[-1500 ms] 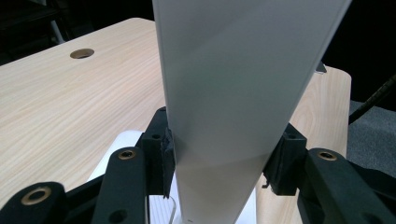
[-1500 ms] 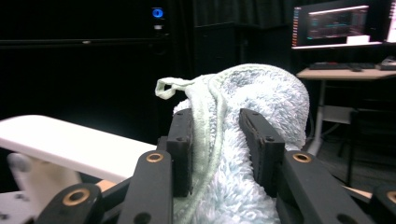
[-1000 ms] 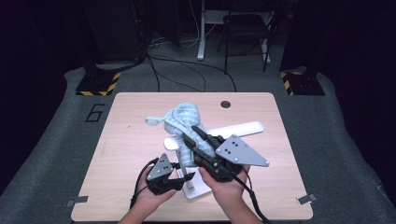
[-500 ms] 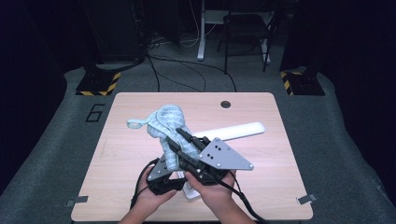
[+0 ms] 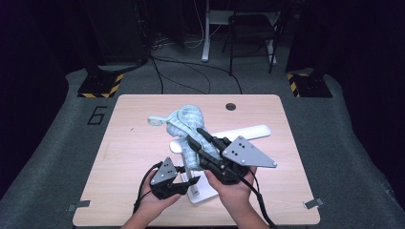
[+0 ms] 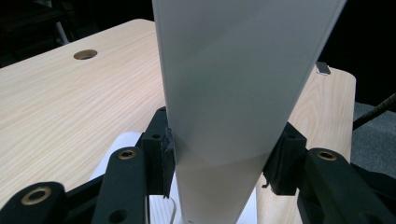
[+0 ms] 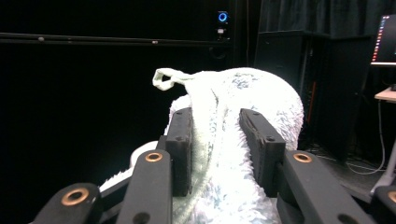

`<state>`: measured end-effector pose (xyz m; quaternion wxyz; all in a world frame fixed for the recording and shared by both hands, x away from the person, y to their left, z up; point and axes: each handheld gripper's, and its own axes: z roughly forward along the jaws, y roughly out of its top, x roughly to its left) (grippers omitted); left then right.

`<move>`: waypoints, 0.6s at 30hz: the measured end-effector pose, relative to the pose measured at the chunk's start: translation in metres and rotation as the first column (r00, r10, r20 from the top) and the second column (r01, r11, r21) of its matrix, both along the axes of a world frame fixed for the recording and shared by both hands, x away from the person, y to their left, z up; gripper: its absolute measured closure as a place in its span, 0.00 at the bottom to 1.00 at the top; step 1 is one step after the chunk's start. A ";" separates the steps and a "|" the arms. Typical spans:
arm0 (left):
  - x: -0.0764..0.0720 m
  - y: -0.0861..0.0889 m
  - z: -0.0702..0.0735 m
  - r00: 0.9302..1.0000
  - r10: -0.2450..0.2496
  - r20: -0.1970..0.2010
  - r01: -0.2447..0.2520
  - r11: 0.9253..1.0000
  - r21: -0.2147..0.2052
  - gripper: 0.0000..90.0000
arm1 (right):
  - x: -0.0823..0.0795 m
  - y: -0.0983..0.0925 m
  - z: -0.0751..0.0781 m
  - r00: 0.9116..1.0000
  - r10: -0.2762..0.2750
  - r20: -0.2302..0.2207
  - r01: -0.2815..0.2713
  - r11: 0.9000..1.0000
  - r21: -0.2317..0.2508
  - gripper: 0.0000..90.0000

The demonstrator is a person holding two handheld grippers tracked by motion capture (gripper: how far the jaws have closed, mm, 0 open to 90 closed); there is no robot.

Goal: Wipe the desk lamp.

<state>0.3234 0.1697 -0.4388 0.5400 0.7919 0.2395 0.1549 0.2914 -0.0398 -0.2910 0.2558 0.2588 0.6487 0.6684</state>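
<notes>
Two grippers work close together at the near middle of the table (image 5: 119,143). The right gripper (image 5: 199,138) has its jaws closed on a bunched pale towel (image 5: 187,125) (its little loop (image 7: 164,78) sticks out at the top), holding it up off the tabletop, above a white rack (image 5: 239,133). The towel sits squarely between the pads and bulges beyond them. The left gripper (image 5: 188,181), just beside and nearer the person, is clamped on the rack's upright white panel (image 6: 233,93), partly closed, pads pressing both edges.
</notes>
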 end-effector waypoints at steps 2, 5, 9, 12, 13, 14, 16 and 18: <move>0.000 0.000 0.000 1.000 -0.002 0.002 0.002 1.000 0.005 0.58 | 0.000 -0.004 -0.001 1.000 -0.012 -0.001 0.012 1.000 0.005 0.73; 0.000 0.001 0.000 1.000 -0.004 0.003 0.004 1.000 0.009 0.58 | 0.002 -0.012 -0.004 0.999 -0.036 -0.001 0.036 0.999 0.007 0.73; 0.001 0.001 0.000 1.000 -0.010 0.006 0.010 1.000 0.023 0.58 | 0.006 -0.026 -0.007 0.998 -0.069 -0.004 0.069 0.998 0.015 0.73; 0.001 0.001 0.000 1.000 -0.009 0.005 0.009 1.000 0.021 0.58 | 0.008 -0.033 -0.009 0.996 -0.090 -0.016 0.090 0.996 0.024 0.73; 0.001 0.001 0.000 1.000 -0.009 0.004 0.009 1.000 0.020 0.58 | 0.009 -0.038 -0.011 0.995 -0.100 -0.021 0.100 0.995 0.028 0.73; 0.001 0.001 0.000 1.000 -0.009 -0.001 0.009 1.000 0.017 0.58 | 0.011 -0.047 -0.013 0.992 -0.121 -0.032 0.122 0.992 0.037 0.73; 0.001 0.001 0.000 1.000 -0.009 0.000 0.009 1.000 0.016 0.58 | 0.013 -0.052 -0.015 0.991 -0.131 -0.027 0.132 0.991 0.035 0.73; 0.001 0.001 0.000 1.000 -0.012 -0.001 0.012 1.000 0.013 0.58 | 0.015 -0.060 -0.018 0.988 -0.150 -0.035 0.152 0.987 0.044 0.73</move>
